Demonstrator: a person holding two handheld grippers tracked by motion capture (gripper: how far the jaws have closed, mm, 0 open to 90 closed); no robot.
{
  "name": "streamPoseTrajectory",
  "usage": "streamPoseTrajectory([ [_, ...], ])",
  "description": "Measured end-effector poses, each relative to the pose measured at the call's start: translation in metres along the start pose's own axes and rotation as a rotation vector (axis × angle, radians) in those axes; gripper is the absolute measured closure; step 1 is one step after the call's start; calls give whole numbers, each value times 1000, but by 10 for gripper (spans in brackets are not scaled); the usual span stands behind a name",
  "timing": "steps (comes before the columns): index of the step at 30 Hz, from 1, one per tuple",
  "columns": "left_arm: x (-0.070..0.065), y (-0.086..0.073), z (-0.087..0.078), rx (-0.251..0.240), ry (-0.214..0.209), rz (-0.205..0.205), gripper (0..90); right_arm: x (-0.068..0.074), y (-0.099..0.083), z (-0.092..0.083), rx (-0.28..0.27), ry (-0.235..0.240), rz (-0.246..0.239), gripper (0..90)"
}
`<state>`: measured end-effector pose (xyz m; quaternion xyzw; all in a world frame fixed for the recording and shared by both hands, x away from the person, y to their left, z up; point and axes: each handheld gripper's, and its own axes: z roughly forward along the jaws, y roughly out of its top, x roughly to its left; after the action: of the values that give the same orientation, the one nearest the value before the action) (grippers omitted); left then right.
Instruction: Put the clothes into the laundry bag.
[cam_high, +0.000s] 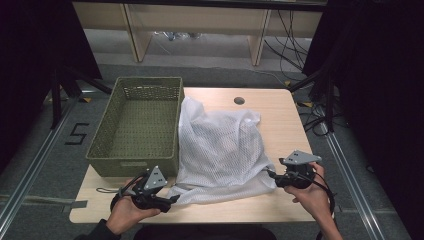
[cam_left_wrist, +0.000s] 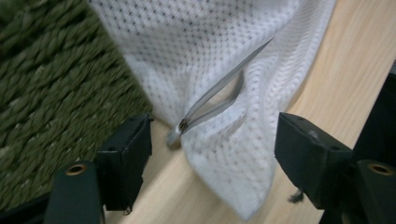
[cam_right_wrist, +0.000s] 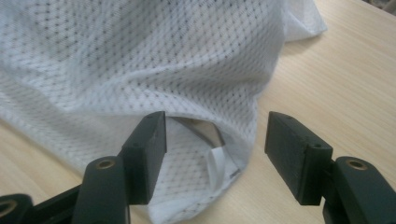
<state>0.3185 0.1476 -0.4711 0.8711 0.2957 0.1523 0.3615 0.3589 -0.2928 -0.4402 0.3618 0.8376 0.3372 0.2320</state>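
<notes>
both hands are sitting at the near edge of the table (cam_high: 280, 212), left gripper (cam_high: 172, 199) and right gripper (cam_high: 270, 174) gaping inward, jaws apart.

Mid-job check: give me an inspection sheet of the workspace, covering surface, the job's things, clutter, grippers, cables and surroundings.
Surface: light wooden table, with a round hole near its far edge.
Job's things: white mesh bag lies crumpled on the table, its far left part leaning on the green woven basket; a zipper gapes partly open at the bag's near left corner.
Clutter: nothing seen.
Grippers: left gripper open, bag corner between the jaws but not pinched; right gripper open around the bag's near right corner.
Cables: a black cable trails from each gripper; loose cables lie on the floor beyond the table.
Surroundings: wooden shelving at the back, dark curtains at both sides, a floor mark "5" at the left.
</notes>
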Motion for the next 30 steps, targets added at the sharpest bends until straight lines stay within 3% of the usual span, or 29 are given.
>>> streamPoseTrajectory([
  [4, 3, -7, -1, 12, -1, -25, 226, 7, -4, 2, 8, 7, -16, 382],
  [7, 4, -12, -3, -6, -2, -43, 218, 13, -6, 3, 15, 19, 7, 373],
  [8, 5, -13, -5, -4, 0, -36, 206, 14, -7, 3, 9, 23, -9, 370],
  [10, 4, -15, -8, -15, 10, -40, 197, 17, -8, 2, 9, 55, 18, 367],
  [17, -1, -20, -14, -58, 21, -64, 201, 27, -14, -4, -3, 80, 45, 358],
  [21, -7, -21, -18, -48, 19, -49, 205, 34, -19, -10, -14, 111, 76, 355],
  [29, -12, -21, -20, -80, 12, -62, 204, 49, -31, -18, -13, 160, 63, 334],
  [30, -12, -21, -21, -67, 20, -50, 204, 50, -32, -19, -16, 163, 62, 334],
])
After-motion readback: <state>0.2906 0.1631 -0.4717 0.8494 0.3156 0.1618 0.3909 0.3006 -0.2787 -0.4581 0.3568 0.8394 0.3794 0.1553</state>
